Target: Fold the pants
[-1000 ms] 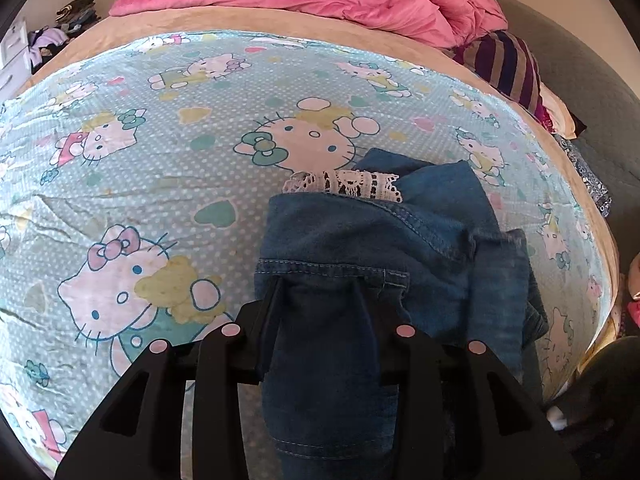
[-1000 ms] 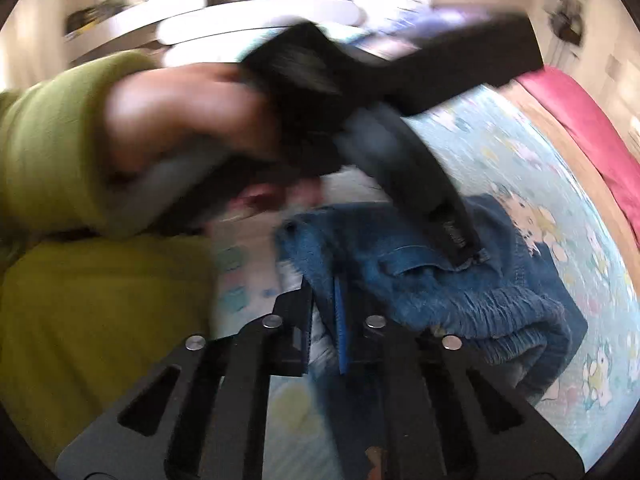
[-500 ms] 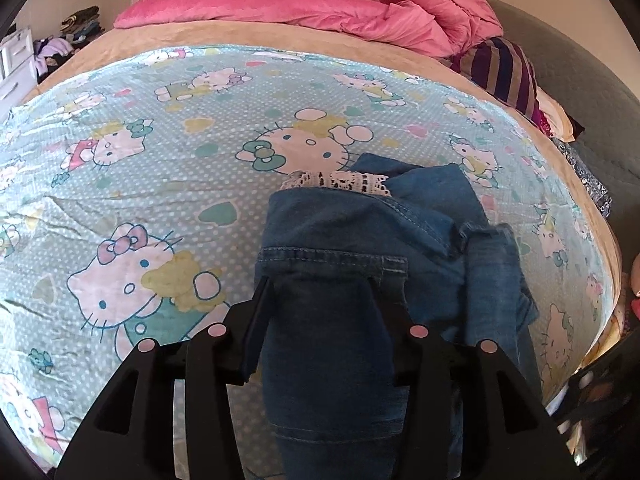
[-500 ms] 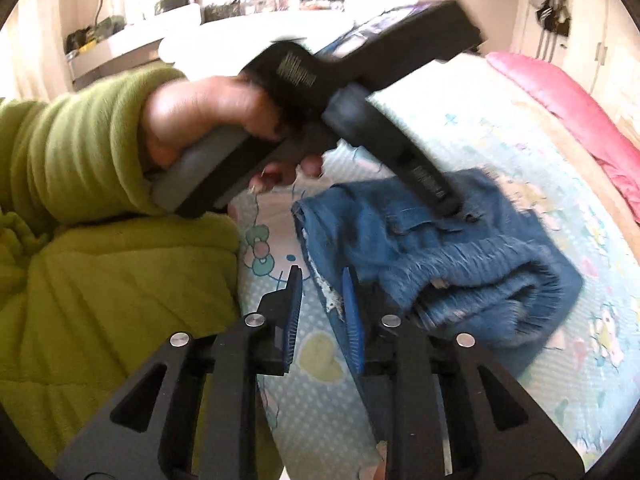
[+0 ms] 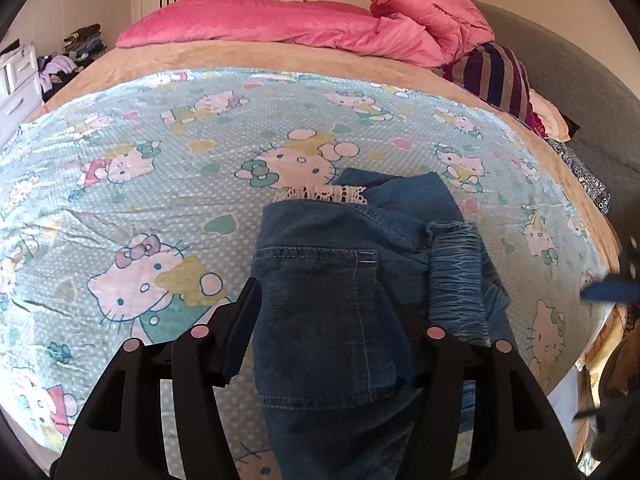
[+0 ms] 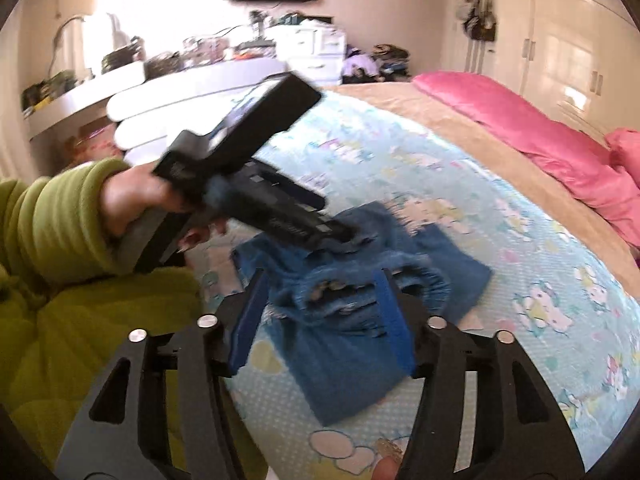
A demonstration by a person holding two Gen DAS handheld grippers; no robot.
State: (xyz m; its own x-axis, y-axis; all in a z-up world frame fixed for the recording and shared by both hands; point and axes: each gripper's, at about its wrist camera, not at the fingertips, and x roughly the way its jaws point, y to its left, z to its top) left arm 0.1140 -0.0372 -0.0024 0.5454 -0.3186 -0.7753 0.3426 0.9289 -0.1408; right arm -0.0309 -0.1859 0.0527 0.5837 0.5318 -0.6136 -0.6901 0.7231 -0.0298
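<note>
Bedroom; bed [image 5: 100, 184] spread with a cartoon-cat sheet, pink duvet [image 5: 280, 24] at its far end. Denim pants [image 5: 340, 280] lie bundled in a partial fold on the sheet, near its front edge, lace trim [image 5: 320, 193] peeking out on the duvet side. Left gripper [image 5: 332, 320]: jaws have just been opening, now apart, denim showing between them, pads not pressing. Right gripper [image 6: 320, 312]: jaws likewise just opened, apart, hovering over the pants' gathered waistband [image 6: 360, 280], nothing clamped. Judgement: denim soft, moderately heavy, not slippery, not fragile; grip at the waistband or a stitched hem edge.
</note>
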